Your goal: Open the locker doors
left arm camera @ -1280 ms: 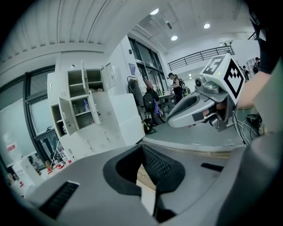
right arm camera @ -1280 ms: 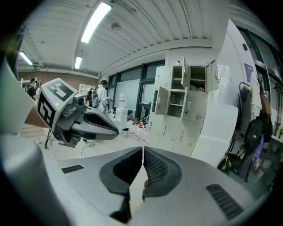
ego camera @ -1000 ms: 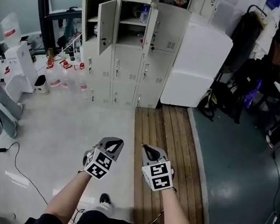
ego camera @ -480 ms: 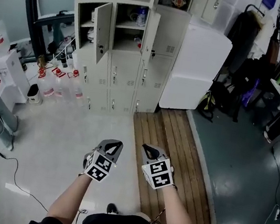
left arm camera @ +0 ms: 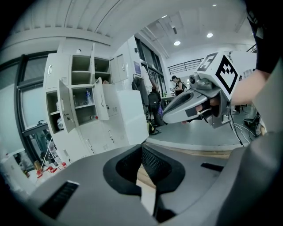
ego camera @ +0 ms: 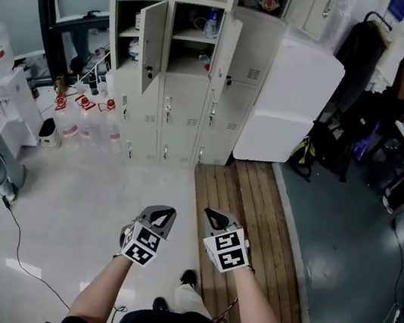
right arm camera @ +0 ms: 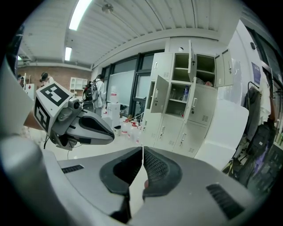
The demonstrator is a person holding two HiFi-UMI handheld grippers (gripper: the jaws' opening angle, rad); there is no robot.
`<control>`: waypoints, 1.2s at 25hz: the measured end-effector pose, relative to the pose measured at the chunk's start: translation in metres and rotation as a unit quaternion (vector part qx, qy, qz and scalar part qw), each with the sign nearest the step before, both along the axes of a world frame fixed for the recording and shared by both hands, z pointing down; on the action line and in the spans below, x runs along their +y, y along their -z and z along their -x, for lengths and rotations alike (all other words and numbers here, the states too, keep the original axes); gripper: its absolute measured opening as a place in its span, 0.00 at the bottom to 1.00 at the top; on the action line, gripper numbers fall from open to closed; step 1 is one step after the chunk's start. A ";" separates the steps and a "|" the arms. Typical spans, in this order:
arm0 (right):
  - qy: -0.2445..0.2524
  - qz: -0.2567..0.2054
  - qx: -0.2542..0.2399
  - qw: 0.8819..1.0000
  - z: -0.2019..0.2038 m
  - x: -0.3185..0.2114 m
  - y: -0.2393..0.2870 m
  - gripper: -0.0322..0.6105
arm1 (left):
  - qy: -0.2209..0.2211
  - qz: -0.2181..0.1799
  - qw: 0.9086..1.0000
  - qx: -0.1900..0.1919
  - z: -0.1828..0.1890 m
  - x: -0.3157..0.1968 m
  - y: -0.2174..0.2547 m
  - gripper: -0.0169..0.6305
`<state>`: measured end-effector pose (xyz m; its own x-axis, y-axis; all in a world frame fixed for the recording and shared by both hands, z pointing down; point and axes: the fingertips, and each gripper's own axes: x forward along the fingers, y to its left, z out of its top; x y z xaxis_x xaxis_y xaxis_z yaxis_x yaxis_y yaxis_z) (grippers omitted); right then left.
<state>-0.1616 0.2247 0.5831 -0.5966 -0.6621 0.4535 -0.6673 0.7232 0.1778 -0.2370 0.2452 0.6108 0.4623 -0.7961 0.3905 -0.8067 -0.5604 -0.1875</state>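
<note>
The beige locker bank [ego camera: 181, 77] stands against the far wall, well ahead of both grippers. Two of its middle doors hang open, the left door [ego camera: 152, 36] and the right door [ego camera: 226, 44], and shelves with small items show behind them. The lower doors are shut. My left gripper [ego camera: 167, 211] and right gripper [ego camera: 210, 213] are held side by side over the floor, pointing at the lockers, both shut on nothing. In the left gripper view the jaws [left arm camera: 141, 146] meet with the lockers [left arm camera: 82, 110] beyond. In the right gripper view the jaws [right arm camera: 142, 149] also meet, facing the lockers [right arm camera: 185, 110].
A white cabinet [ego camera: 292, 103] stands right of the lockers. A slatted wooden platform [ego camera: 245, 202] runs along the floor on the right. Water bottles [ego camera: 88, 111] sit at the lockers' left foot. A cable [ego camera: 21, 234] trails over the floor, and coats hang on a rack [ego camera: 366, 77].
The person has walked forward with both grippers held out. The lockers sit lower and nearer in the head view. Both grippers have stayed shut.
</note>
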 end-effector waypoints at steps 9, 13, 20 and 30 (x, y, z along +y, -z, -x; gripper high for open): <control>0.004 -0.014 -0.017 1.000 -0.014 -0.097 0.009 0.11 | 0.000 -0.014 1.000 -0.013 -0.018 -0.098 0.014 0.05; -0.003 -0.023 -0.023 0.999 -0.036 -0.148 0.019 0.11 | -0.004 -0.022 1.000 -0.014 -0.041 -0.148 0.026 0.05; -0.002 -0.026 -0.031 0.999 -0.072 -0.217 0.029 0.11 | -0.005 -0.026 0.999 -0.021 -0.079 -0.219 0.036 0.05; -0.014 -0.007 -0.033 0.999 -0.108 -0.275 0.009 0.11 | 0.004 -0.023 0.999 -0.029 -0.101 -0.285 0.032 0.05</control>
<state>-0.0540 -0.0507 0.5737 -0.6061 -0.6845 0.4051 -0.6975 0.7022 0.1430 -0.1362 -0.0393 0.5788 0.4345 -0.8173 0.3784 -0.7978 -0.5443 -0.2594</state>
